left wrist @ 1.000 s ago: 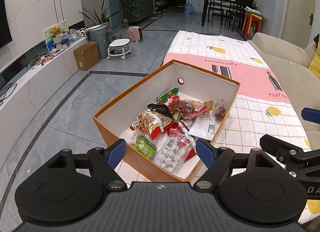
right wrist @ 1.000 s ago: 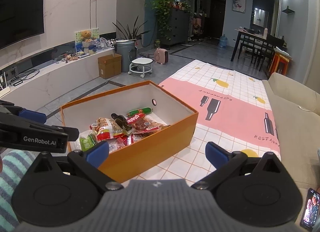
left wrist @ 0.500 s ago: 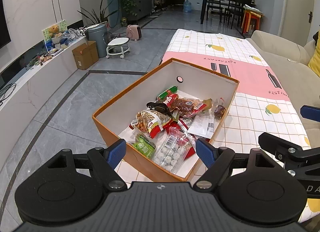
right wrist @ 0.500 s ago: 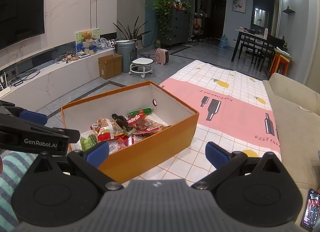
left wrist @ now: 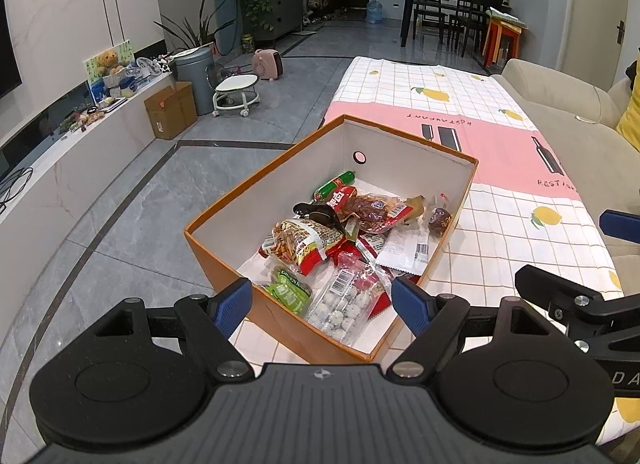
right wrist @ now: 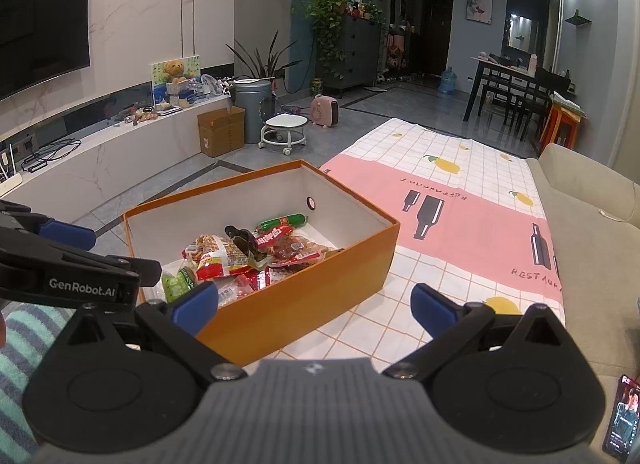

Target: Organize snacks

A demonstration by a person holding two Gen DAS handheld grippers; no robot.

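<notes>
An orange box point(left wrist: 280, 320) with white inner walls stands on the checked tablecloth; it also shows in the right wrist view point(right wrist: 304, 304). It holds several snack packets: a green sausage point(left wrist: 334, 186), a red dried-meat pack point(left wrist: 370, 208), a cracker bag point(left wrist: 304, 242), a green packet point(left wrist: 290, 290) and a clear bag of white candies point(left wrist: 344, 300). My left gripper point(left wrist: 322, 306) is open and empty, just above the box's near edge. My right gripper point(right wrist: 314, 302) is open and empty, in front of the box's long side.
The tablecloth point(right wrist: 460, 200) runs far ahead with a beige sofa point(right wrist: 592, 232) on its right. A phone point(right wrist: 622, 420) lies at the lower right. Grey floor point(left wrist: 120, 204), a TV bench, a cardboard box and a bin lie to the left.
Both grippers have shifted only slightly; the box sits a touch lower and nearer in the left wrist view. Nothing was picked up or let go.
</notes>
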